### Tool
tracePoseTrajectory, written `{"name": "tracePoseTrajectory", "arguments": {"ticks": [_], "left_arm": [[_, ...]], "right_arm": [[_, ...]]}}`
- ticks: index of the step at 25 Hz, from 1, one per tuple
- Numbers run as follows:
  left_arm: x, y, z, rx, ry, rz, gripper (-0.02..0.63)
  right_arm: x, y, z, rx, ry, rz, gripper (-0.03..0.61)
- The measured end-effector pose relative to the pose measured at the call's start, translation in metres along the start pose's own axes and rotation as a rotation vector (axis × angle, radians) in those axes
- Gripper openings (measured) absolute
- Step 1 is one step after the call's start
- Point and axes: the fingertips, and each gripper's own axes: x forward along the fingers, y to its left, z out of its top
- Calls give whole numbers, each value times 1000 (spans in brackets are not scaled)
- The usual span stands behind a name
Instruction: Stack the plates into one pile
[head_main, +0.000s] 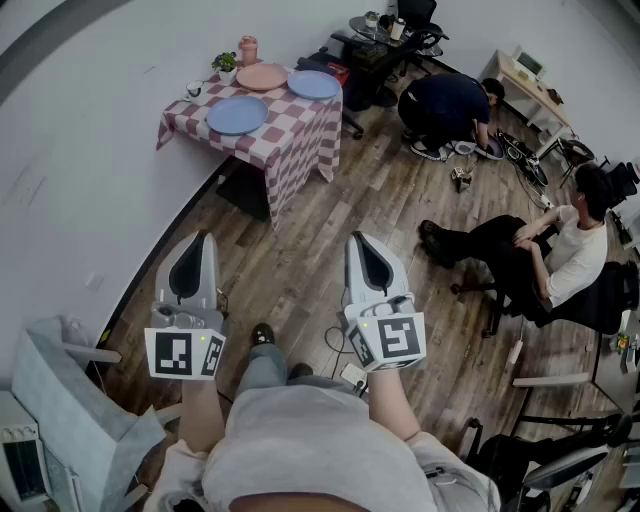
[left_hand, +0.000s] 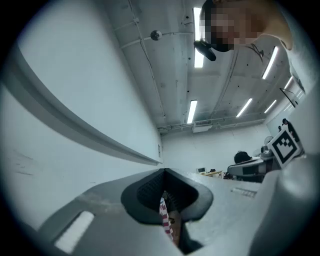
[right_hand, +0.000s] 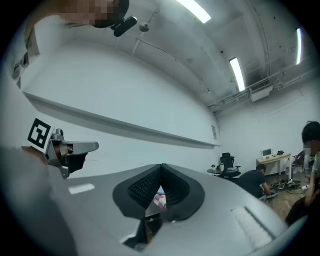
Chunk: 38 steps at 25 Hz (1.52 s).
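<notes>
The left gripper (head_main: 200, 245) is held out ahead of the body, its jaws pressed together with nothing between them. The right gripper (head_main: 362, 245) is carried alongside, likewise closed and empty. Both are aimed roughly level towards the table (head_main: 275, 105), well apart from it across the wooden floor (head_main: 330, 220). They are probably kept closed because nothing is within reach to grip.

On the checked cloth (head_main: 290, 150) three plates are laid out separately. A large blue plate (head_main: 237, 114) is seen by the near left edge, a salmon plate (head_main: 262, 76) towards the far edge, and a second blue plate (head_main: 314, 84) at the right corner. None is stacked, so the pile is judged not yet begun.

A potted plant (head_main: 226, 65), a pink jar (head_main: 247, 48) and a small cup (head_main: 194, 89) are set along the far left side, clear of the plates. A crouching person (head_main: 450, 105) and a seated person (head_main: 560, 250) are seen off to the right, away from the table.
</notes>
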Motion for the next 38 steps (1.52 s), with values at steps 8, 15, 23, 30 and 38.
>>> {"name": "tracePoseTrajectory", "arguments": {"ticks": [8, 15, 23, 30, 38], "left_arm": [[4, 8, -3, -4, 10, 4, 5], [22, 24, -11, -8, 22, -3, 5], [57, 59, -13, -16, -1, -15, 5], [95, 98, -16, -15, -25, -33, 5], [125, 138, -22, -16, -35, -55, 5]], "right_arm": [[9, 3, -2, 4, 6, 2, -5], [31, 2, 0, 11, -16, -6, -6], [77, -3, 2, 46, -33, -17, -5], [127, 1, 5, 22, -48, -37, -5], [174, 9, 1, 23, -57, -61, -5]]}}
